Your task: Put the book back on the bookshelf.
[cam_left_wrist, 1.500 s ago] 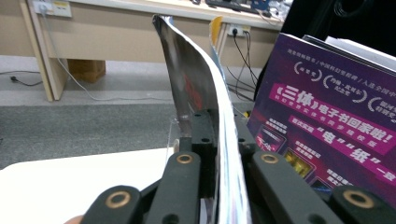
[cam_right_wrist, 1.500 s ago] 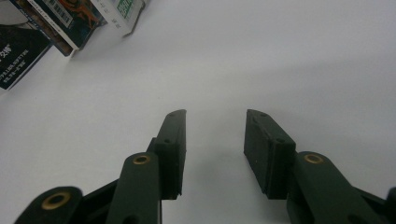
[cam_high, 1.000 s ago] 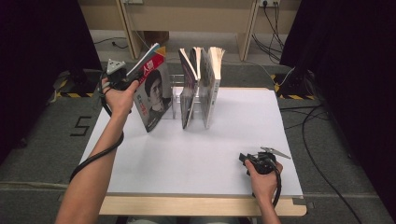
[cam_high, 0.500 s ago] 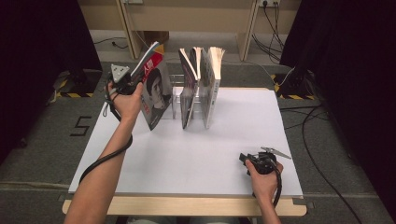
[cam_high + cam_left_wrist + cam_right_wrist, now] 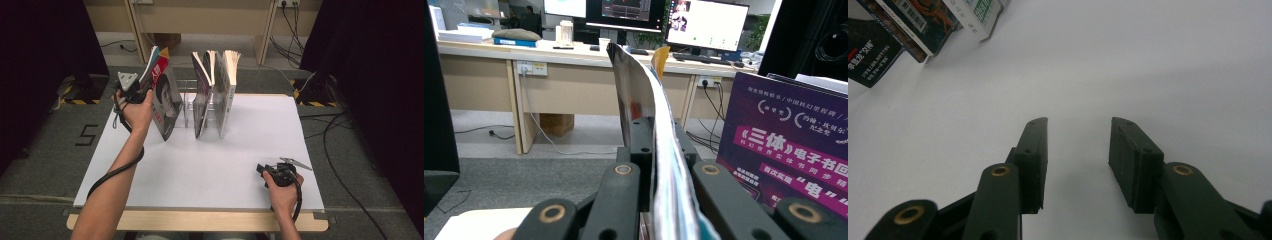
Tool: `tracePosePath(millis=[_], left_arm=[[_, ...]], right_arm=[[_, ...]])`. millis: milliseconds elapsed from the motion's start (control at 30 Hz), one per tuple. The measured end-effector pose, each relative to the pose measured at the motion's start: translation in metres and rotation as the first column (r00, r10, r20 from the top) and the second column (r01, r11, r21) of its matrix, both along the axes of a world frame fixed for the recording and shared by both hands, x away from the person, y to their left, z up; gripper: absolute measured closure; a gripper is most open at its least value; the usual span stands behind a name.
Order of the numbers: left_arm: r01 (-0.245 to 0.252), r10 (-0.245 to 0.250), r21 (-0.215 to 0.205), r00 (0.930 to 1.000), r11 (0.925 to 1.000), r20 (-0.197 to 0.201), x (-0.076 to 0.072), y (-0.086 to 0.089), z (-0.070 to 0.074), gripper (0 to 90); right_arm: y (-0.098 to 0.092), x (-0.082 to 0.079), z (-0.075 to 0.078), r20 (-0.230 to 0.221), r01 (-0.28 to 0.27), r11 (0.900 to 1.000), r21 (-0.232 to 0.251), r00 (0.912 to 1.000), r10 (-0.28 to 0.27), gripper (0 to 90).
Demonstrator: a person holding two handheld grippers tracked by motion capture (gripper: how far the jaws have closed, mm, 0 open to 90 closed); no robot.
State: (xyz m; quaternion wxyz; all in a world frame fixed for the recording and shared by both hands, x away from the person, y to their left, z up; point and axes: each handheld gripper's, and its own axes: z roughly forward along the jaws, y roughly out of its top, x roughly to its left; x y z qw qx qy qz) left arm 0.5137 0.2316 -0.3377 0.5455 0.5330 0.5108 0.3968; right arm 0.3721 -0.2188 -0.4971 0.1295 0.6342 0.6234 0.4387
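Here we are with the left gripper (image 5: 131, 86) clamped on a magazine (image 5: 164, 100), jaws pinched nearly flat on its upper edge, and the magazine stands tilted at the left end of the wire rack (image 5: 186, 102), its lower corner down on the white table (image 5: 200, 165) just beside the rack's first slot. Along the left gripper's own jaws you can see how thin the magazine (image 5: 644, 115) is: the glossy pages rise from the pads and curl over to one side, so this is a light, floppy, slick thing, not a stiff board. That tells me the hold near the top edge will steer it but won't keep it straight; a grip closer to the spine would, I'd judge, give more stiffness, and glossy paper can slide in the pads if it's swung quickly. To the right in the rack stand the other books (image 5: 215, 95), leaning together, one with a purple cover (image 5: 791, 150) close beside the held magazine. Whether the magazine's bottom edge is already inside a slot or only resting against the wire is hard to tell from above. Meanwhile the right gripper (image 5: 264, 171) rests low at the near right of the table, its jaws apart with nothing between them and bare table (image 5: 1148, 65) ahead.
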Motion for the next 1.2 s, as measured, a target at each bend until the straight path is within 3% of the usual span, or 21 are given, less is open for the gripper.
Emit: tracePosePath(millis=[200, 367, 733, 767, 1200], left_arm=[[0.013, -0.013, -0.001, 0.9998, 0.9999, -0.014, 0.0, 0.002, 0.0, 81.9], [0.03, -0.03, -0.014, 0.9986, 0.9995, -0.043, 0.002, 0.006, -0.002, 71.5], [0.056, -0.057, -0.033, 0.9966, 0.9979, -0.06, 0.0, 0.01, -0.003, 50.9], [0.069, -0.072, -0.05, 0.9955, 0.9964, -0.061, -0.001, 0.011, -0.002, 49.9], [0.101, -0.105, -0.059, 0.992, 0.9931, -0.07, -0.011, 0.013, 0.006, 43.2]], right_arm=[[0.0, 0.0, 0.0, 0.0, 0.0, 1.0, 0.0, 1.0, 0.0, 60.1], [0.001, 0.0, 0.0, -0.007, 0.005, 1.0, 0.012, 1.0, -0.005, 60.1], [0.001, -0.001, 0.0, 0.007, 0.001, 1.0, -0.002, 1.0, -0.001, 60.1], [0.001, -0.001, 0.0, 0.007, 0.001, 1.0, -0.003, 1.0, -0.001, 60.1], [0.003, -0.001, 0.0, 0.004, 0.001, 1.0, 0.0, 1.0, -0.001, 60.1]])
